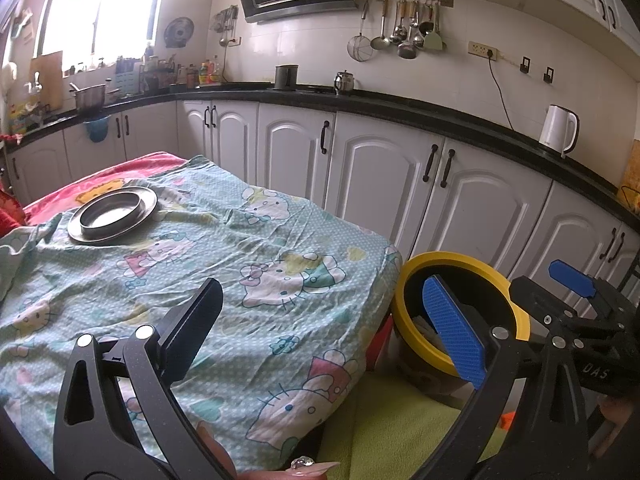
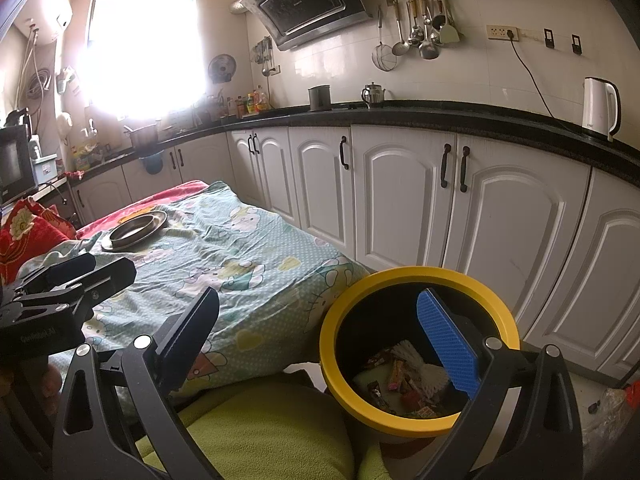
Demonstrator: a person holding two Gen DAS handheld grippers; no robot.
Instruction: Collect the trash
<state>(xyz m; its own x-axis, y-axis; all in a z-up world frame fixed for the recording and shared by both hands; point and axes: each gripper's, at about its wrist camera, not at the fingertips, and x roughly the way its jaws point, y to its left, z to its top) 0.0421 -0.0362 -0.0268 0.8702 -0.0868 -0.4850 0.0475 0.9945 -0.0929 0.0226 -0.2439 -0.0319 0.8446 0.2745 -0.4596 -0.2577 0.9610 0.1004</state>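
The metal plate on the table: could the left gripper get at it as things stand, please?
Probably yes. The left gripper is open and empty, and only bare cloth lies between it and the plate, which has nothing on it.

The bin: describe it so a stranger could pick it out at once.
Find the table under the cartoon-cat cloth, in front of the white cabinets. Just off its near right corner, lower than the tabletop and next to a green cushion, stands the bin. It is the only round black container with a yellow rim, and wrappers lie inside it.
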